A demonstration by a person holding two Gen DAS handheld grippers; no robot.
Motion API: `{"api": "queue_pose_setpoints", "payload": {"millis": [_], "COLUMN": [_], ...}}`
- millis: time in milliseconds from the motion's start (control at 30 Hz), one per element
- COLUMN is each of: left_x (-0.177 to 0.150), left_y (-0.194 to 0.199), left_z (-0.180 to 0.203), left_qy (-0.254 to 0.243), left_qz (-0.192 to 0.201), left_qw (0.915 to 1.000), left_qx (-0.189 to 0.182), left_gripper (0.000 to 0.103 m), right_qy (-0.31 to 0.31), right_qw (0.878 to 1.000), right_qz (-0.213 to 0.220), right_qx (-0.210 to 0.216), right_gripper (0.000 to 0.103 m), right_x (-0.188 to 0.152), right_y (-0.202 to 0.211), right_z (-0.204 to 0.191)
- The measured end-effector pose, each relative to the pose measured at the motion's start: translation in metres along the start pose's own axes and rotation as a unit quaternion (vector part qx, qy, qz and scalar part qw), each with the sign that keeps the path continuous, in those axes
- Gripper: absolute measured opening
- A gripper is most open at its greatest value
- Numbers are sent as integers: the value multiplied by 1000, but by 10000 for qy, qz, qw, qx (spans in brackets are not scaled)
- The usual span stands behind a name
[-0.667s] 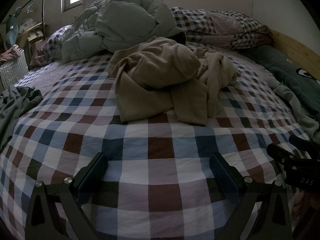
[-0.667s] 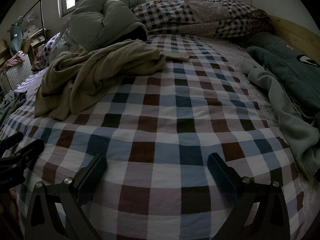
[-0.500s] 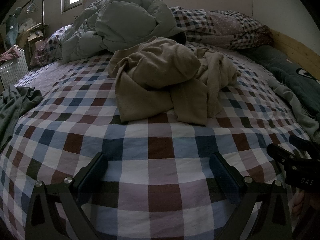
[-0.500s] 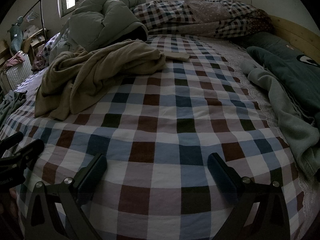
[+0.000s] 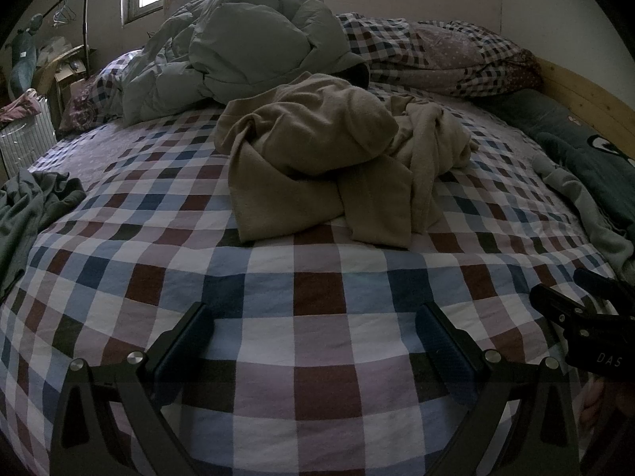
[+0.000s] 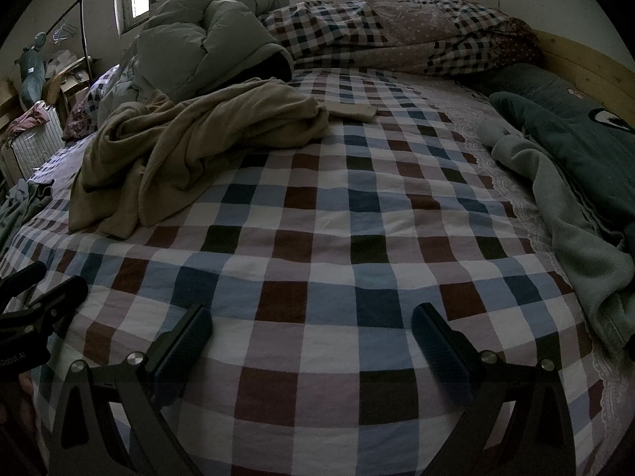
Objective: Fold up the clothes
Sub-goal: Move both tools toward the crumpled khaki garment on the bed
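Two claws hang side by side over a checked bedsheet (image 5: 317, 341), both spread wide and empty, likely poised to reach for laundry. The left claw (image 5: 317, 341) faces a crumpled tan garment (image 5: 325, 158) straight ahead, well apart from its tips. From the right claw (image 6: 311, 341) the garment lies ahead to the left. It is bunched and wrinkled, nothing folded yet.

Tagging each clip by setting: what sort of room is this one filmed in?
A home bedroom, most likely. A bed with a checked sheet fills the view, a puffy duvet and pillows lie at its head, and a clothes rail with hangers stands by the window.
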State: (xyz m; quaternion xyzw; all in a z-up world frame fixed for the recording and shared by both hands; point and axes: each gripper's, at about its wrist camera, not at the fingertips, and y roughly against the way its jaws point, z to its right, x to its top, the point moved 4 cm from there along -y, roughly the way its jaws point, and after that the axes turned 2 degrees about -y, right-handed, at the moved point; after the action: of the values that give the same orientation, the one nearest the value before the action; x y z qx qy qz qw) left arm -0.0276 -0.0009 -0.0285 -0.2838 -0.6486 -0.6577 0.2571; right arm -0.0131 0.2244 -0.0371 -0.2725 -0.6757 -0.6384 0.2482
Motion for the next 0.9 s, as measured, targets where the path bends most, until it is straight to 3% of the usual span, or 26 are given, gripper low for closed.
{"api": "queue_pose_setpoints", "payload": {"millis": [900], "left_x": [0], "left_y": [1], "left_z": [0], "left_qy": [13], "left_qz": [-32], "left_qw": [9999], "left_qx": [-106], "left_gripper": [103], "right_qy": [-24], "right_qw": [10000], "right_qz": [-19], "right_qx": [33], "right_gripper": [103], "right_x": [0], "right_y": [0], "right_z": [1]}}
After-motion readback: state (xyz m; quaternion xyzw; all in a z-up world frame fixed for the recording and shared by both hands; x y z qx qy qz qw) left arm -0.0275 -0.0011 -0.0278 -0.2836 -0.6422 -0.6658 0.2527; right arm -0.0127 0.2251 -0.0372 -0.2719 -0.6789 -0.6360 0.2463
